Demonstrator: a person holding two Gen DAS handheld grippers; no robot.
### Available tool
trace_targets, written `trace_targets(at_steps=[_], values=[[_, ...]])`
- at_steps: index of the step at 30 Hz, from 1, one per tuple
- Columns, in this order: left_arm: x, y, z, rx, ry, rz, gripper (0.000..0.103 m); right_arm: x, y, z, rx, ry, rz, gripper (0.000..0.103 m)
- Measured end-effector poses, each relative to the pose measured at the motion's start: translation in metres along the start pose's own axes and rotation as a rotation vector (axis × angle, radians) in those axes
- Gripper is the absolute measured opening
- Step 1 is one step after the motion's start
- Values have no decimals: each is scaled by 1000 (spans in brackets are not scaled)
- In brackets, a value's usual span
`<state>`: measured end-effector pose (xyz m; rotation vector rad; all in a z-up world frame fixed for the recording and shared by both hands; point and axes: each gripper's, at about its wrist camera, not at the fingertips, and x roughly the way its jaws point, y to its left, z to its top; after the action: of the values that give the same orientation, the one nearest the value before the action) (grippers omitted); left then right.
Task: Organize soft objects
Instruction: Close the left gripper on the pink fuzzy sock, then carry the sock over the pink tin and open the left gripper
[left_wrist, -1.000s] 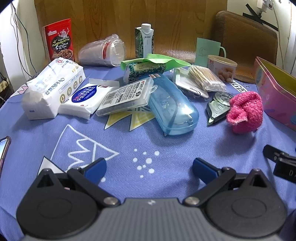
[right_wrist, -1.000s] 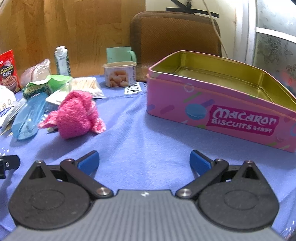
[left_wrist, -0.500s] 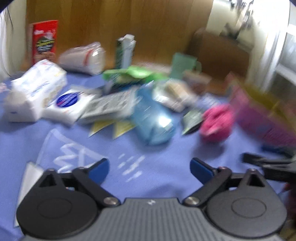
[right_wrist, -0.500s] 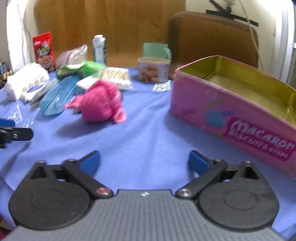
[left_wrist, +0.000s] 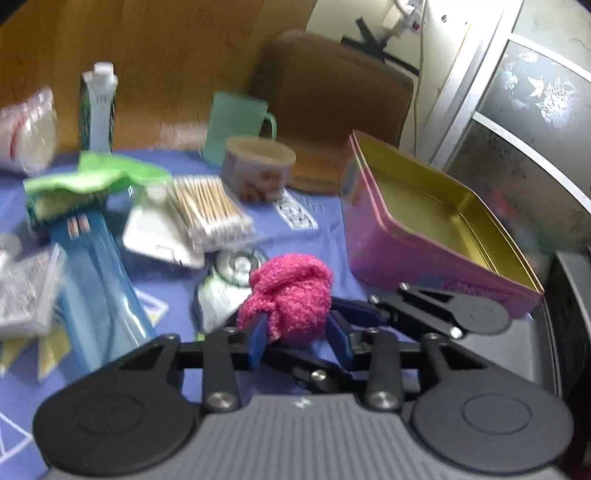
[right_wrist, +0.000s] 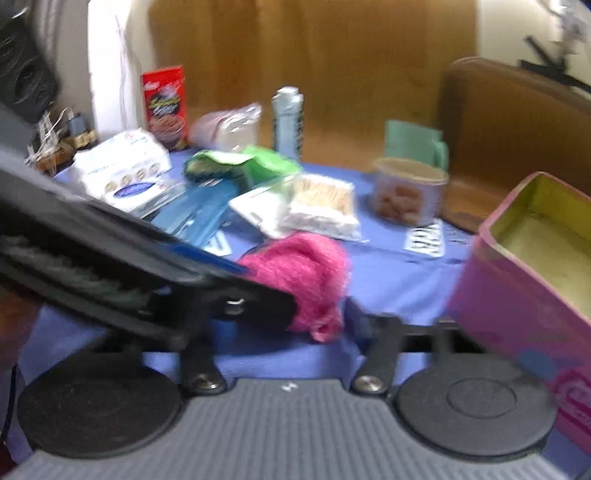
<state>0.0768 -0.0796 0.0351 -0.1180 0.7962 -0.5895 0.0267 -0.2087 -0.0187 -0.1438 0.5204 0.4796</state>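
Left gripper (left_wrist: 297, 338) now clamped on the pink sock (left_wrist: 290, 299) — a second ago its jaws stood wide over bare cloth, sock well ahead to the right. Right gripper (right_wrist: 314, 321) has come in from the other side; its jaws have just been closing around the same sock (right_wrist: 306, 273), but blur hides whether the pads press on it. Sock sits between both pairs of jaws, the tin (left_wrist: 436, 236) just to the right, empty. Likely next: lift into the tin.
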Motion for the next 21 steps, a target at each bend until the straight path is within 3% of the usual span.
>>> trace_targets(at_steps=[4,9,12,13,14,15,17,19,21], values=[[-13,-33,18,80,-67,-51,33,-29,-1,-2,-24,-126,-70,49],[-5,-102,48,237,-130,-133,35,-79,-29,-1,-13,-292,-251,49],[12,-140,58,280,-125,-195,42,-102,-62,-3,26,-324,-379,49],[19,-149,57,286,-121,-204,52,-107,-72,-4,50,-322,-408,50],[26,-157,57,286,-113,-202,64,-111,-85,-6,82,-313,-442,52],[35,-163,56,283,-105,-180,67,-110,-94,-7,104,-302,-465,54],[41,-165,49,274,-98,-126,72,-108,-115,-12,156,-257,-535,79],[26,-155,41,252,-117,-130,78,-113,-129,-22,223,-267,-596,87],[10,-138,33,238,-167,-62,80,-120,-132,-30,265,-298,-580,87]])
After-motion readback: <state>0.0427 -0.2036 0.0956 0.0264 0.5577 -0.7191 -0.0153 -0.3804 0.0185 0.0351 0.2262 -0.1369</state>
